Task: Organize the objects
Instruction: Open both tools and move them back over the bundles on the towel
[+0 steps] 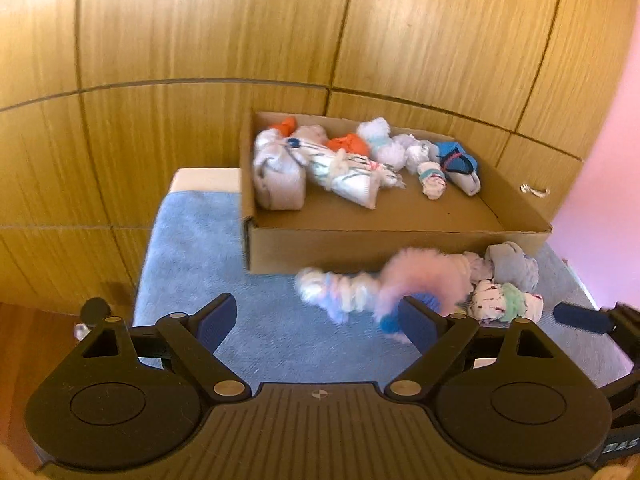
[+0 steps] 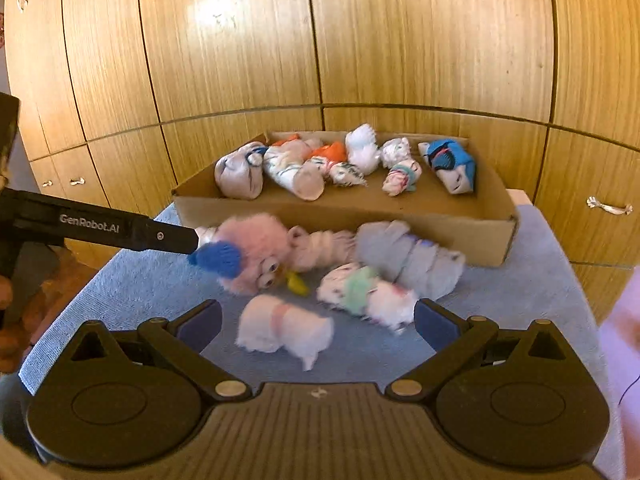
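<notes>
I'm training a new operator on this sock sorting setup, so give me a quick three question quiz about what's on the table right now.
1. True or false: the cardboard box already holds several rolled sock bundles.
2. Which loose item lies nearest the left gripper? A) grey sock roll B) pink fluffy toy C) blue sock bundle
3. Fill in: the loose items rest on a ____ towel.

Key:
1. True; the bundles sit in a row along the box's far side.
2. B; in the right wrist view one of the left gripper's fingers reaches its blue hat.
3. Blue.

Both grippers, including the right gripper, are open and hold nothing.
</notes>
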`<action>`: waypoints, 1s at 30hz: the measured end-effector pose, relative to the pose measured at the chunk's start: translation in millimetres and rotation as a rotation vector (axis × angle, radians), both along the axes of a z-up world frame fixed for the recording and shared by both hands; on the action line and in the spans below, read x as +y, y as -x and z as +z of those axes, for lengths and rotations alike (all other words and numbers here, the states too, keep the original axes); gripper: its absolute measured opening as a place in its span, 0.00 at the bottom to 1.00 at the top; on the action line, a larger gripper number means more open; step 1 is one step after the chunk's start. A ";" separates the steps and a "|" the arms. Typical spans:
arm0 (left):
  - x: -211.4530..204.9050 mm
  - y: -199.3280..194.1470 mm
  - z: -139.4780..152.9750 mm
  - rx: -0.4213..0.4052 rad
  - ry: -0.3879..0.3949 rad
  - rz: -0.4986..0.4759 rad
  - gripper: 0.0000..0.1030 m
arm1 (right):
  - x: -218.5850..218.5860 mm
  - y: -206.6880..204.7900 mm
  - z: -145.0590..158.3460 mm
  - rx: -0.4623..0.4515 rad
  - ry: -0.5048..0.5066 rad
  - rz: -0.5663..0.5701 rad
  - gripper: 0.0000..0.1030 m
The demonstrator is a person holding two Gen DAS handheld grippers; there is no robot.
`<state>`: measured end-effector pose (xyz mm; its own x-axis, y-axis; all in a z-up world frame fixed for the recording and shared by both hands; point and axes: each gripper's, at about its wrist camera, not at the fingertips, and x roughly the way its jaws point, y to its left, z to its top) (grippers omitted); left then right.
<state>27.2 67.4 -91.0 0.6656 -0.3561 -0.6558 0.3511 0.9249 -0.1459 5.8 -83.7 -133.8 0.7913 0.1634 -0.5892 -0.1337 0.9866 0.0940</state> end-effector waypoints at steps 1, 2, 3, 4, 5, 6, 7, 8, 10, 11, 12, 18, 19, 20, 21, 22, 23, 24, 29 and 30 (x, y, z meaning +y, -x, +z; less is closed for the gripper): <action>3.2 2.3 -0.6 -0.003 0.004 0.008 0.88 | 5.9 -2.7 -3.0 0.006 0.003 -0.005 0.98; 6.6 4.8 -0.9 -0.005 0.009 0.017 0.88 | 9.0 -1.6 -6.2 0.010 0.001 -0.018 0.97; 10.0 6.8 -1.1 -0.006 0.017 0.025 0.89 | 14.5 -3.2 -9.5 0.012 0.002 -0.024 0.96; 13.6 8.3 -1.1 -0.004 0.027 0.030 0.89 | 17.9 -2.7 -11.0 0.010 0.010 -0.036 0.94; 16.2 9.8 -1.0 -0.003 0.032 0.034 0.89 | 21.6 -4.6 -12.9 0.012 0.018 -0.055 0.94; 18.4 10.6 -0.7 -0.003 0.036 0.036 0.89 | 24.4 -6.9 -14.7 0.019 0.013 -0.068 0.91; 20.4 11.1 -0.3 -0.002 0.038 0.034 0.89 | 26.4 -8.6 -15.5 0.023 0.010 -0.082 0.86; 21.6 11.5 0.0 -0.003 0.039 0.031 0.89 | 28.3 -11.0 -16.0 0.027 0.014 -0.095 0.83; 23.7 10.6 0.7 -0.003 0.041 0.026 0.90 | 29.7 -14.8 -16.8 0.032 0.011 -0.114 0.75; 24.6 9.8 0.5 0.001 0.044 0.022 0.90 | 28.2 -15.4 -17.1 0.033 0.002 -0.124 0.69; 24.6 9.2 0.2 0.005 0.047 0.020 0.90 | 26.8 -16.9 -17.0 0.032 -0.006 -0.131 0.62; 15.1 9.4 1.0 -0.003 0.044 -0.016 0.90 | 14.9 -4.7 -19.6 0.000 -0.002 -0.134 0.48; 10.7 9.9 1.9 -0.009 0.037 -0.028 0.90 | 12.7 4.9 -19.0 -0.006 -0.002 -0.132 0.48; 5.2 9.9 2.8 -0.014 0.028 -0.043 0.90 | 8.6 9.0 -19.5 -0.010 -0.005 -0.126 0.48; -0.9 9.8 4.0 -0.020 0.021 -0.061 0.90 | 4.8 13.1 -20.1 -0.012 0.001 -0.122 0.48; -7.9 9.8 5.5 -0.028 0.013 -0.078 0.90 | 1.4 17.6 -20.7 -0.015 0.008 -0.119 0.48; -16.6 9.0 7.1 -0.037 0.000 -0.096 0.90 | -2.3 22.4 -21.3 -0.018 0.010 -0.116 0.48; -24.9 7.9 8.3 -0.045 -0.012 -0.115 0.90 | -5.9 26.4 -21.9 -0.019 0.008 -0.115 0.48; -66.5 -0.6 8.3 -0.076 -0.102 -0.185 0.88 | -14.9 39.2 -25.2 -0.033 0.002 -0.091 0.48; -73.0 -2.1 8.1 -0.080 -0.115 -0.194 0.87 | -16.8 40.8 -26.5 -0.034 -0.006 -0.090 0.48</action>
